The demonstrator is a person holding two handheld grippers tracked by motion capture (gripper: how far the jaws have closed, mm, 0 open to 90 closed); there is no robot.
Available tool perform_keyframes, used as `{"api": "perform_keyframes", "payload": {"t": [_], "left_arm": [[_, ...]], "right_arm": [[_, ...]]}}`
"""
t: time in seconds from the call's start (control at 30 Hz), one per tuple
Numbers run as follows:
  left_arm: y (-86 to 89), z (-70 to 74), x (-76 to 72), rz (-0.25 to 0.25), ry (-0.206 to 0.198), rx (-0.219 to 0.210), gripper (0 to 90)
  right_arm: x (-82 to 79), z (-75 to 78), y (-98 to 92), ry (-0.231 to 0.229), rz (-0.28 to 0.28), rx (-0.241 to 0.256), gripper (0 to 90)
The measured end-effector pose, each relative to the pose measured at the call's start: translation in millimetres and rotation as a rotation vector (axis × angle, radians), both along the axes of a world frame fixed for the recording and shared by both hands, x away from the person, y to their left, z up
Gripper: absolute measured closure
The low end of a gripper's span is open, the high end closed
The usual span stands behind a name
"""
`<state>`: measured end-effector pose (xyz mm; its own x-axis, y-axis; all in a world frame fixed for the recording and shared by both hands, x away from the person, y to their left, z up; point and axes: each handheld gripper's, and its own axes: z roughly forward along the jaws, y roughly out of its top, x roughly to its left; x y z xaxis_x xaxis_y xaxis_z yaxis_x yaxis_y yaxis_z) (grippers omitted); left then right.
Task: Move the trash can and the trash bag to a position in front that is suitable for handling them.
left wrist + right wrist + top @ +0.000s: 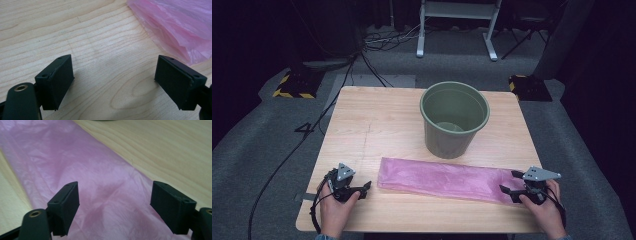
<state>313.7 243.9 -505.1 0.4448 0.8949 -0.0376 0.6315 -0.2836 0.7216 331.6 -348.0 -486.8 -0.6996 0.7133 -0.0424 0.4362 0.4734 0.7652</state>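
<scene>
A bucket (454, 119) stands upright on the surface (372, 125), right of its middle and toward the far edge. Just near of it a plastic bag (444, 180) lies flat, stretched left to right. The left claw (362, 189) sits at the bag's left end, just beside it; the right claw (510, 182) sits over its right end.

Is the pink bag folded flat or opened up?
Folded flat: the pink bag lies as a long strip on the table, nothing lifted.
</scene>
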Motion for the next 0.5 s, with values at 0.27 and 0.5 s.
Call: {"api": "perform_keyframes", "payload": {"t": [0.27,0.5], "left_arm": [[-0.7,0.0,0.0,-0.007,-0.002,0.017,15.3],[-1.2,0.1,-0.2,-0.007,0.0,0.023,15.2]], "right_arm": [[11.9,27.2,21.6,0.026,0.116,-0.043,15.2],[26.6,33.6,67.4,0.051,0.242,-0.077,15.7]]}}
